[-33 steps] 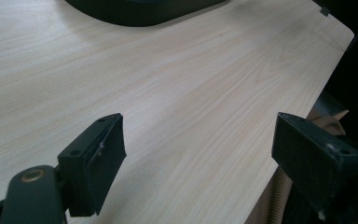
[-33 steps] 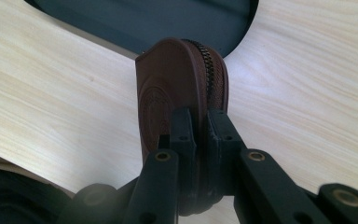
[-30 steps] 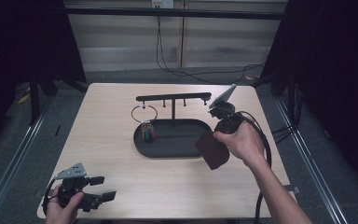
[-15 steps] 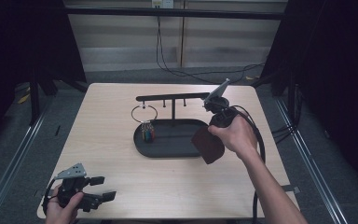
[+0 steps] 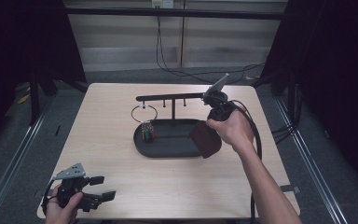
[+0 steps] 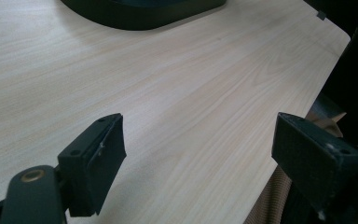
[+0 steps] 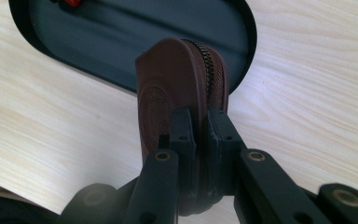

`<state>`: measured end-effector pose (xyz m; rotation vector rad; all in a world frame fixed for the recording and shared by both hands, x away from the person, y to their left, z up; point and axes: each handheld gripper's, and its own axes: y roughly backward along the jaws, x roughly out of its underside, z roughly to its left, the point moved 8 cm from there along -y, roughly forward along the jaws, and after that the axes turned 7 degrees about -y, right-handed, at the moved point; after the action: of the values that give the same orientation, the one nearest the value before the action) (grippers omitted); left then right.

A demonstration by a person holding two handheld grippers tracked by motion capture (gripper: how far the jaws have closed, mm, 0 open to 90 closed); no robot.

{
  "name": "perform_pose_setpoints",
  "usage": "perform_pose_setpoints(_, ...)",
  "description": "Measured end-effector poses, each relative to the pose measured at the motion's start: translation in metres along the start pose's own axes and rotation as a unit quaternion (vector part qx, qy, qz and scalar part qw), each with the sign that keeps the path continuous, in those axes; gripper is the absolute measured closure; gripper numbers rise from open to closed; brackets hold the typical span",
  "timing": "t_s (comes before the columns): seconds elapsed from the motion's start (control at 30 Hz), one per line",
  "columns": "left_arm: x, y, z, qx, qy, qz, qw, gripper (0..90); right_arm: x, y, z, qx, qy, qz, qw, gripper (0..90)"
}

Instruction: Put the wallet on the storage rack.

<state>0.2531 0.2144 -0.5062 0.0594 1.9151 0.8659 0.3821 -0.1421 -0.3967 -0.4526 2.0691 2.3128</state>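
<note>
My right tongs (image 7: pixel 199 126) clamp the brown zip pouch (image 7: pixel 177 88) above the tray's (image 5: pixel 168 144) right end; near-left, left tongs (image 6: pixel 200 154) gape wide over bare table (image 6: pixel 168 88)

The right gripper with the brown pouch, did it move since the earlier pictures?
Yes. The right gripper, shut on the brown zip pouch, shifted left, further over the black oval tray, judged against the stand's post.

We see a brown leather pouch (image 7: pixel 177 88), rounded, zipper along its edge, held upright on edge above the right end of the black oval tray (image 7: pixel 121 42).
</note>
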Motion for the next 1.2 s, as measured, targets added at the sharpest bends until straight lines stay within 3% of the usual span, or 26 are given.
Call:
perform_pose_setpoints(0.47, 0.001, 0.0, -0.001, 0.004, 0.002, 0.002, 1.0, 17.2, -0.021, -0.009, -0.004, -0.006, -0.016, -0.007, 0.9998, 82.1)
perform_pose_setpoints(0.77, 0.0, 0.0, -0.001, 0.006, 0.002, 0.002, 1.0, 17.2, -0.032, -0.013, -0.008, -0.032, -0.044, -0.024, 0.9983, 82.5)
perform_pose_setpoints(1.0, 0.001, -0.002, -0.002, 0.009, 0.001, 0.007, 0.9999, 17.2, -0.035, -0.018, -0.01, -0.077, -0.069, -0.04, 0.9939, 82.9)
perform_pose_setpoints(1.2, 0.001, -0.002, -0.002, 0.01, 0.0, 0.007, 0.9999, 17.2, -0.039, -0.022, -0.015, -0.099, -0.091, -0.051, 0.9897, 82.9)
